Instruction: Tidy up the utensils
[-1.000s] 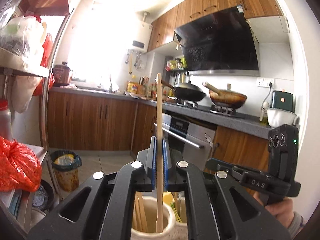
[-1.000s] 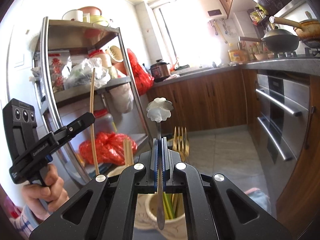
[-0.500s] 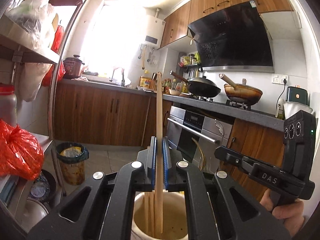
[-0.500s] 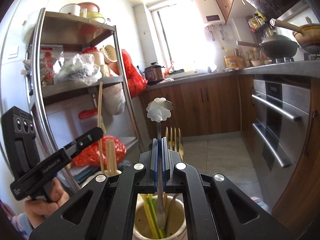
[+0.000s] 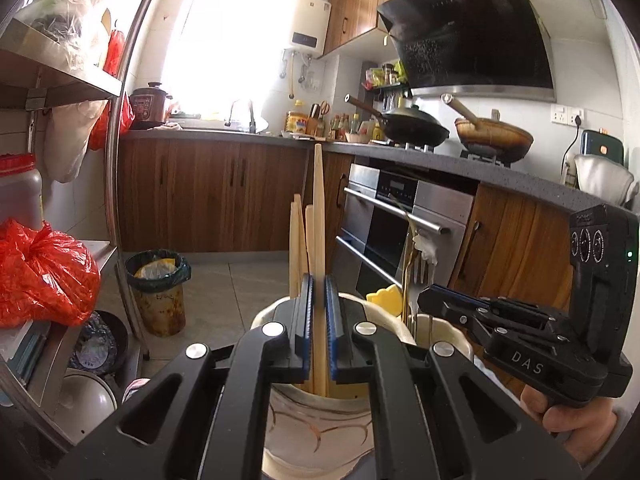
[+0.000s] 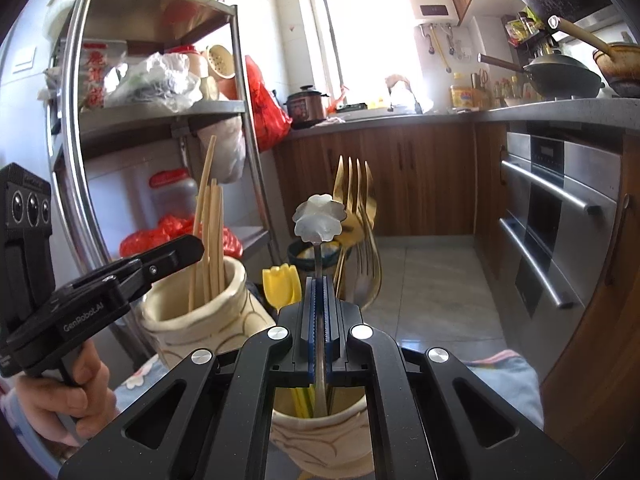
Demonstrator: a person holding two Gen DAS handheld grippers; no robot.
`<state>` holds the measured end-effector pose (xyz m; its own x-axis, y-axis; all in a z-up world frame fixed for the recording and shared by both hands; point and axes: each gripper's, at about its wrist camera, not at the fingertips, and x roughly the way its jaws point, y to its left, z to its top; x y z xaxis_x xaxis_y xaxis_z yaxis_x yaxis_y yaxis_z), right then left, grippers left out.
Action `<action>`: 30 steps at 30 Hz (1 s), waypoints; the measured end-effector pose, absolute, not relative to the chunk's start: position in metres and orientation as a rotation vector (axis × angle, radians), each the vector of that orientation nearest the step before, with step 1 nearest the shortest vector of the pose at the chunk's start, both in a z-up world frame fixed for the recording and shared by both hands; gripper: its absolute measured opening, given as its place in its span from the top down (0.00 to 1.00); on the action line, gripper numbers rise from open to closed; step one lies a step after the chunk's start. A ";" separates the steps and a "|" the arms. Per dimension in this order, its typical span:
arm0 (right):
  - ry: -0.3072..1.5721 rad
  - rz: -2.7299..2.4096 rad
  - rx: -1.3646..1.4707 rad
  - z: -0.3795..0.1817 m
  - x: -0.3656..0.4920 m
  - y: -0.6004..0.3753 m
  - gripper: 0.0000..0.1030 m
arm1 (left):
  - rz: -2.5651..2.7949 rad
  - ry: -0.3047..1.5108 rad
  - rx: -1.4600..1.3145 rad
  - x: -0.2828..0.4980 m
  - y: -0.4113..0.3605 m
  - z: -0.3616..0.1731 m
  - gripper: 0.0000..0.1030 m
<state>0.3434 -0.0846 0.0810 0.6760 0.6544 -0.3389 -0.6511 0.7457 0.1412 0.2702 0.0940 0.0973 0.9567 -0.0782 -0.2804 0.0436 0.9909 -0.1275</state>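
Floor [image 5: 224, 292]: grey tiles, carrying a lined bin [image 5: 158, 292] beside the rack.
Rack shelf [image 6: 168, 114]: holding plastic bags.
Counter [image 6: 400, 120]: bearing a rice cooker [image 6: 306, 106]; a wok [image 5: 416, 128] is sitting on the hob.

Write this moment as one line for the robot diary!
left gripper: shut on chopstick, over chopstick jar | right gripper: shut on spoon, over fork jar

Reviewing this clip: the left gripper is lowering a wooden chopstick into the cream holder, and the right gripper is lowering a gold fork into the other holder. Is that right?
One slip: the right gripper is shut on a silver flower-ended utensil, not a gold fork; the gold forks already stand in its holder, as the right wrist view shows. The left gripper does hold a wooden chopstick.
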 end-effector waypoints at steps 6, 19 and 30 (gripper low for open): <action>0.411 0.732 0.005 0.077 0.345 -0.088 0.96 | -0.051 0.338 -0.092 0.272 0.092 0.096 0.94; 0.416 0.736 0.013 0.078 0.346 -0.091 0.88 | -0.052 0.324 -0.088 0.265 0.094 0.101 0.68; 0.328 0.689 0.005 0.087 0.320 -0.112 0.56 | -0.029 0.256 -0.055 0.236 0.086 0.108 0.38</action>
<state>0.3198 -0.1117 0.0869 0.7229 0.6245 -0.2956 -0.6230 0.7742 0.1119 0.2361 0.0864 0.1078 0.9670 -0.0352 -0.2523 0.0212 0.9981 -0.0578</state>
